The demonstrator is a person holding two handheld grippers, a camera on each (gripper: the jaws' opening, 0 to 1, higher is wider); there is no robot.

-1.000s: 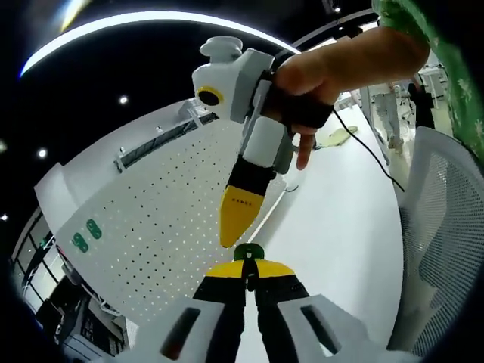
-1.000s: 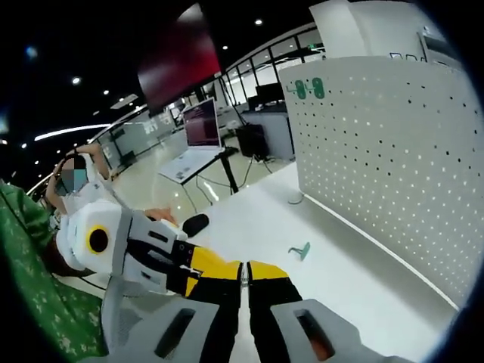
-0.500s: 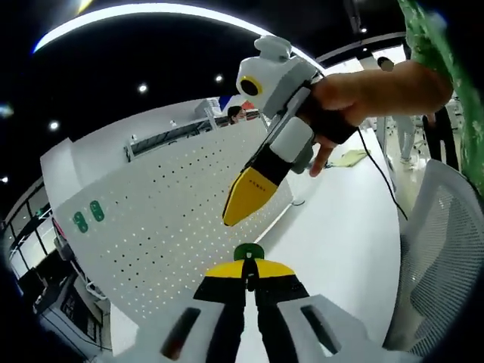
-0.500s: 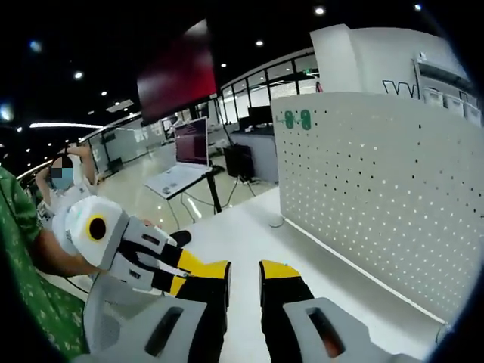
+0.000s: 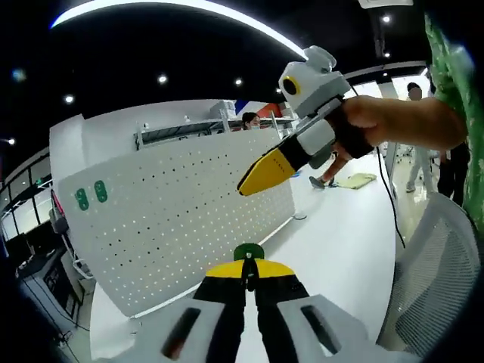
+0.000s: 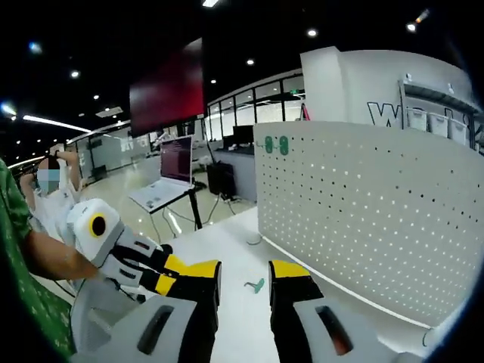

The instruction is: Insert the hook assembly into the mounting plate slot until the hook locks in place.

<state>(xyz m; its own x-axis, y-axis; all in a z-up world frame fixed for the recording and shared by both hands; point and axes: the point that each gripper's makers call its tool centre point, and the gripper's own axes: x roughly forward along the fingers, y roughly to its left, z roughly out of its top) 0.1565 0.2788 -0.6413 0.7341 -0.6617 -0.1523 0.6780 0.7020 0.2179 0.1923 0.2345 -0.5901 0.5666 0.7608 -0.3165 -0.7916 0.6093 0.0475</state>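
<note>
While both claws hang above the white table point(image 5: 340, 249):
Pegboard: upright perforated white panel point(image 5: 174, 212), left of centre in the left gripper view.
Left gripper point(image 5: 249, 274): jaws pressed together on a green hook point(image 5: 248, 251), bottom centre.
Right gripper point(image 6: 243, 277): jaws spread; a second green hook point(image 6: 257, 286) lies on the table between them.

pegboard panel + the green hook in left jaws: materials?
Pegboard panel: looks like painted sheet metal or rigid plastic, matte white, with a regular grid of punched holes. Green hook: probably moulded plastic, uniform green with a slight sheen; the left gripper hides most of it.
</note>
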